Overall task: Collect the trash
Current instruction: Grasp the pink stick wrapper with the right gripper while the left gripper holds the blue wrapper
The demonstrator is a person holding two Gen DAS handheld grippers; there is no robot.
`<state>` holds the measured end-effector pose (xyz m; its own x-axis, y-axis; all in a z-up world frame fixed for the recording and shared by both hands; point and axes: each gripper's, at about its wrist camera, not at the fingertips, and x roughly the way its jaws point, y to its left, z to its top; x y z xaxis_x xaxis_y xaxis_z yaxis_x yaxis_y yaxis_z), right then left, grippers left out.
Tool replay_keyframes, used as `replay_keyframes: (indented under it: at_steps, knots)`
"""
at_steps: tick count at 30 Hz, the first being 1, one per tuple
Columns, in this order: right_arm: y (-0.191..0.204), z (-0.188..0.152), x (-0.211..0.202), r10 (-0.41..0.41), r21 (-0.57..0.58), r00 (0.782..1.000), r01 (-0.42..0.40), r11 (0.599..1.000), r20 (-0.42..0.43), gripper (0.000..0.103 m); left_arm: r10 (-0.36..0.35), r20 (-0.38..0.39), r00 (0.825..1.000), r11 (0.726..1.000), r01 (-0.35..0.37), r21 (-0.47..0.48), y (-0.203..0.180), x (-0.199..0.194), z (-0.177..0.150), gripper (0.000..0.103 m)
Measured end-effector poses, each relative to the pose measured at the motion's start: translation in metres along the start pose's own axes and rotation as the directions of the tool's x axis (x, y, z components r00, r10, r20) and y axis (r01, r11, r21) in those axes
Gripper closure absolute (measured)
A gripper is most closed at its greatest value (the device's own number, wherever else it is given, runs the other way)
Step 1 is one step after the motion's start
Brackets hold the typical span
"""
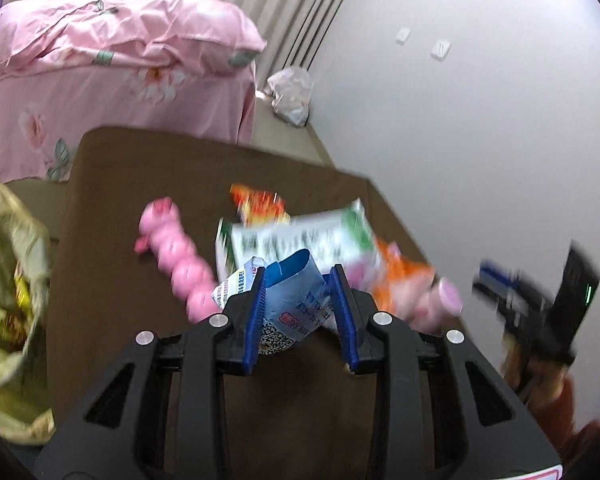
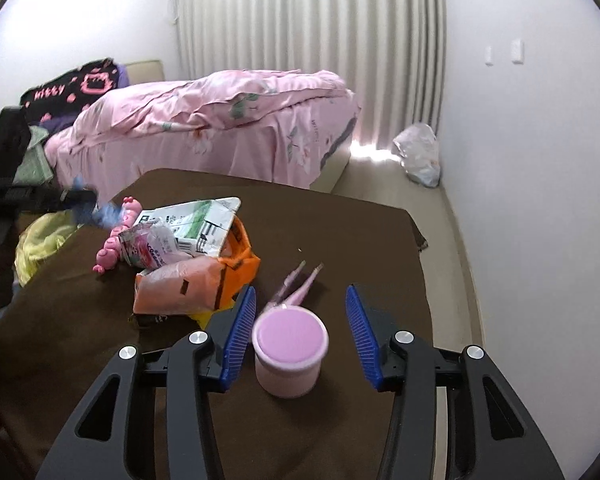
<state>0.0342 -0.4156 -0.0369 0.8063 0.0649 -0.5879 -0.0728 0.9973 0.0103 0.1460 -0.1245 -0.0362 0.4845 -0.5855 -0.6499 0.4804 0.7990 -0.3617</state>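
Observation:
My left gripper (image 1: 300, 276) is shut on a crumpled blue and white wrapper (image 1: 296, 304) and holds it above the brown table (image 1: 112, 280). Behind it lie a green and white carton (image 1: 300, 236), an orange packet (image 1: 396, 276) and a pink caterpillar toy (image 1: 176, 256). My right gripper (image 2: 301, 296) is open, its fingers either side of a pink lidded tub (image 2: 289, 350) without touching it. The carton (image 2: 196, 220), orange packet (image 2: 196, 284) and a pink pouch (image 2: 148, 246) lie to its left. The left gripper (image 2: 80, 200) shows blurred at far left.
A yellow-green trash bag (image 1: 8, 280) hangs open left of the table; it also shows in the right wrist view (image 2: 40, 240). Pink tweezers (image 2: 296, 284) lie beyond the tub. A pink bed (image 2: 220, 128) stands behind. A white plastic bag (image 2: 418, 152) sits by the wall.

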Motion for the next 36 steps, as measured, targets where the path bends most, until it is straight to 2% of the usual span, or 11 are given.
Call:
replay_keyframes:
  at_steps: [3,5,9,13,16,18,19,22,29,36]
  knots:
    - [-0.023,0.018,0.02,0.041,-0.013,0.999,-0.041,0.999,-0.021,0.064,-0.002,-0.018,1.0,1.0,0.001,-0.02,0.005,0.0,-0.019,0.073]
    - [-0.042,0.026,0.04,0.113,0.013,0.991,-0.113,0.994,-0.064,0.064,0.022,-0.013,1.0,0.999,-0.023,-0.039,0.009,-0.001,-0.029,0.073]
    - [-0.054,0.031,0.092,0.242,0.07,0.951,-0.233,0.97,-0.191,0.071,0.05,-0.018,0.999,0.996,-0.051,-0.067,0.013,0.003,-0.04,0.073]
    - [-0.055,0.023,0.129,0.294,0.133,0.921,-0.268,0.954,-0.254,0.076,0.093,-0.003,0.996,0.996,-0.093,-0.018,0.007,0.003,-0.038,0.073]
    - [-0.058,0.014,0.148,0.329,0.181,0.9,-0.286,0.941,-0.285,0.078,0.09,-0.006,0.996,0.996,-0.09,-0.021,0.009,0.003,-0.039,0.073]
    - [-0.059,0.01,0.154,0.341,0.196,0.891,-0.293,0.936,-0.299,0.086,0.087,-0.01,0.996,0.996,-0.087,-0.029,0.01,0.005,-0.041,0.073]
    - [-0.058,0.009,0.153,0.336,0.191,0.893,-0.289,0.938,-0.299,0.094,0.082,-0.012,0.997,0.996,-0.082,-0.029,0.011,0.006,-0.041,0.073]
    - [-0.054,0.013,0.141,0.29,0.154,0.914,-0.256,0.954,-0.282,0.098,0.077,-0.014,0.997,0.997,-0.077,-0.019,0.009,0.009,-0.042,0.073]
    - [-0.044,0.042,0.091,0.216,0.088,0.962,-0.203,0.975,-0.169,0.099,0.065,-0.012,0.998,0.998,-0.065,-0.022,0.007,0.007,-0.044,0.074]
    - [-0.01,0.068,0.036,0.184,0.002,0.981,-0.185,0.983,-0.064,0.099,0.081,0.011,0.997,0.997,-0.08,-0.023,0.008,-0.01,-0.045,0.075]
